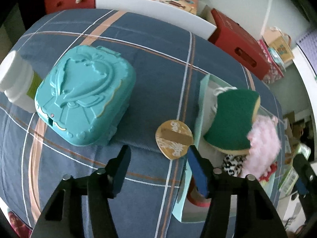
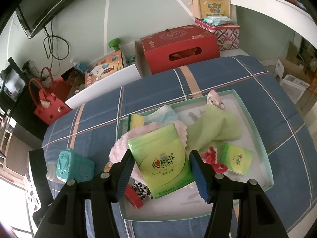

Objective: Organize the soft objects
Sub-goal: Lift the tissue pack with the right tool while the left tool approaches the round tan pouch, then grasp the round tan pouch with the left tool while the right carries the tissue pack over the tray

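A blue plaid bedspread (image 2: 218,75) covers the bed, with a red cardboard box (image 2: 178,47) and a red handbag (image 2: 49,103) against the pale green wall beyond it. On the bedspread sits a shallow pale green tray (image 2: 255,119) holding the soft things.

The right gripper (image 2: 161,163) points down over the tray, its fingers (image 2: 126,170) clasping a green tissue pack (image 2: 162,158) from either side (the pack stands upright between the blue pads). Just behind the pack lies a fluffy pink cloth (image 2: 150,129), and past the right-hand finger a light green cloth (image 2: 214,127) is heaped in the tray. A smaller tissue pack (image 2: 236,158) lies flat just outside that finger, with a red scrunchie (image 2: 212,158) between them. A yellow and green sponge (image 2: 135,121) rests at the tray's far left corner.

The left gripper (image 1: 158,156) hangs over bare bedspread, fingers (image 1: 198,172) parted with nothing between them. A small gold oval tag (image 1: 174,138) lies just ahead of the right-hand finger, close to its tip. The teal plastic case (image 1: 85,97) sits ahead and to the left, well clear of the fingers, with a white bottle (image 1: 17,79) touching its far side. The sponge (image 1: 231,119) lies beyond the right-hand finger.
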`<state>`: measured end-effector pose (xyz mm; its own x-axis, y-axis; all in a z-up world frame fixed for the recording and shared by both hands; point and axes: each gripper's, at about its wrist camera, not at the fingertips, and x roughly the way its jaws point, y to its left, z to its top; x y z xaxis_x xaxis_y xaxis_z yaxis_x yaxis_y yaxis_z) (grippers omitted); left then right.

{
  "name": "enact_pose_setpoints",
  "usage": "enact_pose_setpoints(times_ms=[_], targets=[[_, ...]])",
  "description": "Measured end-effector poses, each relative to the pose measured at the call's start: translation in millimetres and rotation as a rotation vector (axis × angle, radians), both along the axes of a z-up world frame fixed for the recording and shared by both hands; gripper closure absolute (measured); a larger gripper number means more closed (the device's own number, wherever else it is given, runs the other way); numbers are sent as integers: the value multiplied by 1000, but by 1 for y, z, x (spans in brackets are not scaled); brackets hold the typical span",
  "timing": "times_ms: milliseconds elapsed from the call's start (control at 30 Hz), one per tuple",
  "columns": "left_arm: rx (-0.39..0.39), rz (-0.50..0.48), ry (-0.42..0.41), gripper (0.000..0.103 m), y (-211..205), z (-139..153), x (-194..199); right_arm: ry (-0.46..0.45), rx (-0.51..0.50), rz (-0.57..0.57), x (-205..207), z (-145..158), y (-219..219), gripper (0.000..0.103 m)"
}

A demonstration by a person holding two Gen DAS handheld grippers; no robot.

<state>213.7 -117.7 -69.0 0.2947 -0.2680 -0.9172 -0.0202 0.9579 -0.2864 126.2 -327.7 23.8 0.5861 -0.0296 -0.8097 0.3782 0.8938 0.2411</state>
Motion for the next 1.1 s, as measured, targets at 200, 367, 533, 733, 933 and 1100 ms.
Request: enact_pose_setpoints(times_ms=[200,367,533,733,933,1100], targets=[[-52,36,15,56,4,-7,3,5,-6,4,1,-1,2,43],[-58,51,26,67,-1,-15,7,11,-8,8,1,-2,1,43],[-93,48,52,70,-8,-25,10,12,-12,3,1,-2,1,43],[-123,56,59,74,-11,-33,12,13,-10,3,1,-2,1,43],[-130,69,44,84,-3,-29,8,14,-11,3,1,-3,1,43],[-123,66,16,89,-3,-21,3,15,-11,4,1,-2,1,43]])
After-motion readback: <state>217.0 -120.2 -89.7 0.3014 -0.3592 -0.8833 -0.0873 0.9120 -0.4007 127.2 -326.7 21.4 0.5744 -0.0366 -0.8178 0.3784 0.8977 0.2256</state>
